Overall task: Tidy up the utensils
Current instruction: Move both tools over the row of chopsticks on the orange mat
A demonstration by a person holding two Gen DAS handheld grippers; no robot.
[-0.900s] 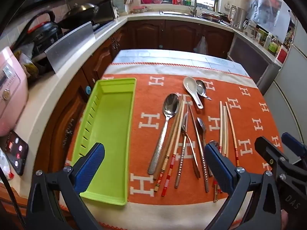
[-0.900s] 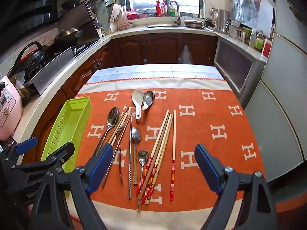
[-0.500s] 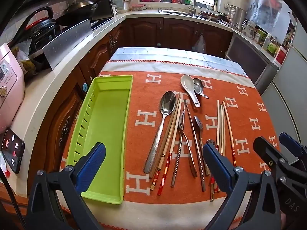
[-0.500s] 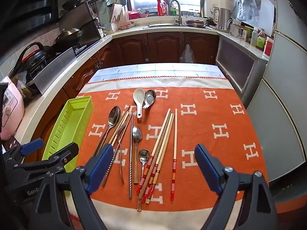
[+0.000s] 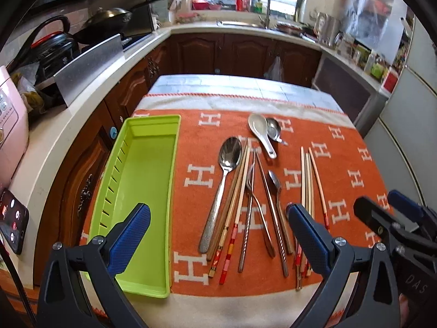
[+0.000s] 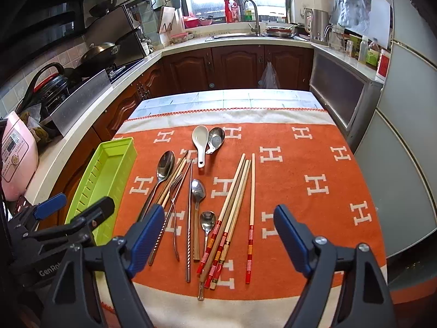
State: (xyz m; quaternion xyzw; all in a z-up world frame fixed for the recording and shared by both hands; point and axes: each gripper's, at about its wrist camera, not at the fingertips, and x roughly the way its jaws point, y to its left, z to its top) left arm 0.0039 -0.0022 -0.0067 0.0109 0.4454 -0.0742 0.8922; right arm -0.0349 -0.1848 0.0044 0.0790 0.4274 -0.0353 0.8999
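An empty lime-green utensil tray (image 5: 142, 180) (image 6: 109, 175) lies along the left edge of an orange cloth (image 5: 202, 142) (image 6: 300, 191). Beside it lie a large steel spoon (image 5: 224, 180) (image 6: 161, 175), a fork (image 5: 254, 199), smaller steel spoons (image 6: 198, 194), a white ceramic spoon (image 5: 260, 132) (image 6: 200, 142) and several chopsticks (image 5: 307, 180) (image 6: 237, 199). My left gripper (image 5: 218, 237) is open and empty above the near edge, between tray and utensils. My right gripper (image 6: 220, 237) is open and empty above the chopsticks' near ends.
The table's near edge has a white cloth border (image 6: 245, 298). A pink rice cooker (image 6: 16, 158) and a phone (image 5: 12, 216) sit on the counter to the left. A stove with a wok (image 6: 101, 52) and a sink (image 6: 254, 19) lie beyond. A fridge (image 6: 409, 136) stands right.
Both grippers have drifted slightly; the table scene sits a little lower and nearer in the left view. Nothing was picked up, and the utensils lie as before.
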